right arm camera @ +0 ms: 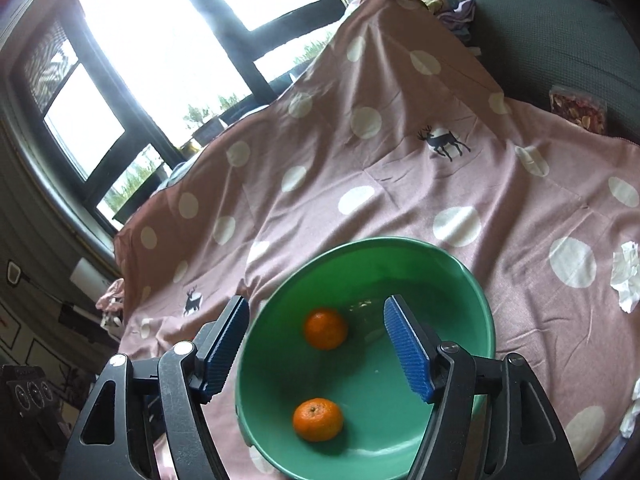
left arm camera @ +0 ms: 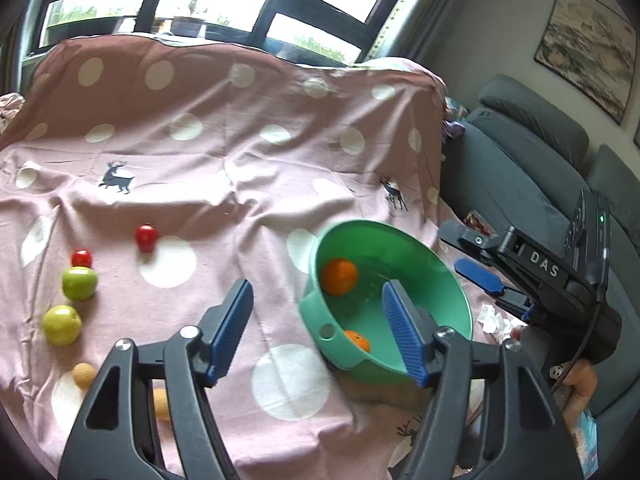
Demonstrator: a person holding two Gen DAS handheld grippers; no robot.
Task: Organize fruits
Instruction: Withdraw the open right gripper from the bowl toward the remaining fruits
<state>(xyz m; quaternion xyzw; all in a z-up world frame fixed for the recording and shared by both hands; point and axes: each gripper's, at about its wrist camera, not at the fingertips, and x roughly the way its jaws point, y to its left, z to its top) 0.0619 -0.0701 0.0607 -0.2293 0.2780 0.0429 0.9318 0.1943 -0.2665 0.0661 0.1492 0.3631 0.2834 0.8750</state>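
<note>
Below my right tongs (right arm camera: 316, 350) sits the green bowl (right arm camera: 460, 268), two oranges inside: one (right arm camera: 325, 328) between the spread pads, not touched, the other (right arm camera: 318, 419) nearer me. Right tongs wide open, holding nothing. Left tongs (left arm camera: 320, 330) equally wide and empty; their right pad overlaps the bowl (left arm camera: 400, 236) in view, the left one hangs over the cloth. Surface: pink spotted cloth (left arm camera: 224, 128) with deer prints, window behind, grey sofa (left arm camera: 520, 160) beside. Only the left view shows the loose fruit at far left: two green apples (left arm camera: 79, 282) (left arm camera: 62, 324), two small red fruits (left arm camera: 146, 237) (left arm camera: 81, 258), one tan one (left arm camera: 84, 374).
</note>
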